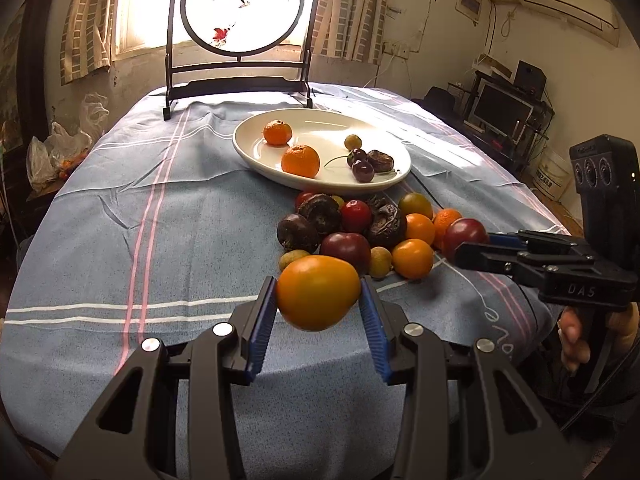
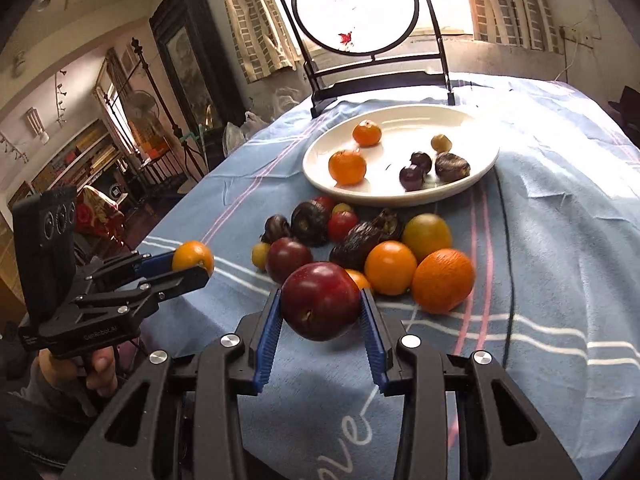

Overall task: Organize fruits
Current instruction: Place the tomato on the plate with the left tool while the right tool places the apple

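Plate [image 1: 394,178] sitting mid-table on the tablecloth [image 1: 160,240], with two mandarins [image 1: 300,161] on its left half, cherries [image 1: 362,168] and a few smaller fruits on the right. Loose fruit pile [image 1: 360,232] just in front of the plate. Framed round screen [image 1: 240,8] standing behind it all, by the window.

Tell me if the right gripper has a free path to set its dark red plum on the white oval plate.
Probably yes. The right gripper is shut on the dark red plum, held above the cloth. The fruit pile lies low between it and the white oval plate, whose middle is bare.
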`<state>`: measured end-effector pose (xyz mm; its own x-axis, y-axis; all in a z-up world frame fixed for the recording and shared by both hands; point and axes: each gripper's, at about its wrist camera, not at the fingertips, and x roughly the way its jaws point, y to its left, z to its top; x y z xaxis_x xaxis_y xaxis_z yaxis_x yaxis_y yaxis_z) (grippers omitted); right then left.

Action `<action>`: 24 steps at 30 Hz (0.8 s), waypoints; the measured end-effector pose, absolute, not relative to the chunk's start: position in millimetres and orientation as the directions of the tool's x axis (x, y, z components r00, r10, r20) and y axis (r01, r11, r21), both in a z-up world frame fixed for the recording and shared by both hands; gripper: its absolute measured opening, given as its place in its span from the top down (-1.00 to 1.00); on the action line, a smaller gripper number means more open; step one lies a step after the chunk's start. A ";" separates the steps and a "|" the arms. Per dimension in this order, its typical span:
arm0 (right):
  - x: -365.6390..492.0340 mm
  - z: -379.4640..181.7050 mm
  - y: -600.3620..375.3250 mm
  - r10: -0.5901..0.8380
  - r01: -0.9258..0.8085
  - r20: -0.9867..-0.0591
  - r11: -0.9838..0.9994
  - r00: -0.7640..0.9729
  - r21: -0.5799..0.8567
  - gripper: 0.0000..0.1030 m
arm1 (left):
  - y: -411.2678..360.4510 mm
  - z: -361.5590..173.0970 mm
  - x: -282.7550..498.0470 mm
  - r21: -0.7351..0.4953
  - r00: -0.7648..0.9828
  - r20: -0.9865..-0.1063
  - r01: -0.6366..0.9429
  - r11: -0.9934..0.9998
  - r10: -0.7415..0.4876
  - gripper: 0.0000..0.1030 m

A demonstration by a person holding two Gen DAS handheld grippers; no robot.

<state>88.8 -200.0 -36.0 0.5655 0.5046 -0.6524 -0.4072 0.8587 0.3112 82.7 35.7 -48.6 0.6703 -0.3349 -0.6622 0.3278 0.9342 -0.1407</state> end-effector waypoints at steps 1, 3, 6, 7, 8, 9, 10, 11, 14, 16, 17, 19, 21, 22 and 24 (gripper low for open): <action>94.3 -30.9 -205.2 0.499 -0.400 -0.647 0.863 0.577 0.309 0.25 | 33.3 -46.0 87.6 -0.140 0.671 -0.660 0.331 0.933 -0.337 0.21; 108.9 -19.8 -215.6 0.491 -0.384 -0.632 0.869 0.599 0.311 0.25 | 26.8 -38.9 99.7 -0.140 0.672 -0.654 0.345 0.928 -0.348 0.21; 137.8 -4.9 -228.5 0.486 -0.362 -0.613 0.874 0.622 0.325 0.25 | 14.1 -27.3 123.9 -0.138 0.669 -0.645 0.373 0.917 -0.369 0.21; 148.9 -1.3 -231.2 0.483 -0.353 -0.612 0.875 0.626 0.330 0.25 | 9.7 -23.6 133.6 -0.131 0.673 -0.642 0.377 0.917 -0.368 0.21; 160.5 1.6 -232.8 0.485 -0.349 -0.610 0.875 0.627 0.337 0.25 | 5.8 -20.1 144.1 -0.128 0.676 -0.638 0.381 0.916 -0.370 0.21; 172.4 3.5 -233.2 0.482 -0.343 -0.610 0.876 0.628 0.339 0.25 | 2.8 -17.3 155.3 -0.129 0.677 -0.635 0.382 0.915 -0.372 0.21; 185.0 3.6 -232.5 0.475 -0.335 -0.616 0.880 0.628 0.337 0.25 | 0.6 -15.0 167.8 -0.135 0.676 -0.637 0.376 0.917 -0.371 0.21; 197.7 3.0 -231.0 0.465 -0.326 -0.624 0.885 0.629 0.332 0.25 | -1.6 -13.8 181.3 -0.145 0.670 -0.641 0.374 0.916 -0.375 0.21; 232.5 -2.5 -223.6 0.439 -0.302 -0.644 0.899 0.627 0.319 0.25 | -8.2 -13.7 222.2 -0.168 0.656 -0.659 0.347 0.923 -0.367 0.21; 250.4 -6.6 -216.1 0.425 -0.290 -0.652 0.905 0.627 0.311 0.25 | -12.8 -17.7 246.8 -0.166 0.653 -0.675 0.319 0.933 -0.344 0.21; 258.6 -8.3 -212.6 0.422 -0.288 -0.651 0.907 0.631 0.309 0.25 | -14.1 -20.8 258.0 -0.163 0.650 -0.684 0.308 0.937 -0.332 0.21; 269.3 -9.3 -207.1 0.411 -0.284 -0.642 0.912 0.647 0.296 0.16 | -12.5 -29.1 277.1 -0.167 0.638 -0.707 0.270 0.948 -0.306 0.20; 269.6 -3.5 -206.9 0.382 -0.271 -0.617 0.924 0.688 0.270 -0.30 | -3.5 -34.1 288.5 -0.193 0.632 -0.716 0.226 0.955 -0.295 0.19; 266.1 0.4 -208.4 0.379 -0.269 -0.602 0.925 0.703 0.269 -0.33 | 1.6 -32.9 288.4 -0.203 0.642 -0.709 0.209 0.957 -0.291 0.19; 256.2 7.2 -209.1 0.383 -0.285 -0.597 0.924 0.705 0.255 -0.33 | 9.9 -25.8 278.8 -0.214 0.664 -0.686 0.206 0.955 -0.297 -0.01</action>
<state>256.2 -209.1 7.2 0.7053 0.3828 -0.5967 -0.2852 0.9238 0.2555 278.8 9.9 -25.8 0.6645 -0.2971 -0.6857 0.2056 0.9548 -0.2144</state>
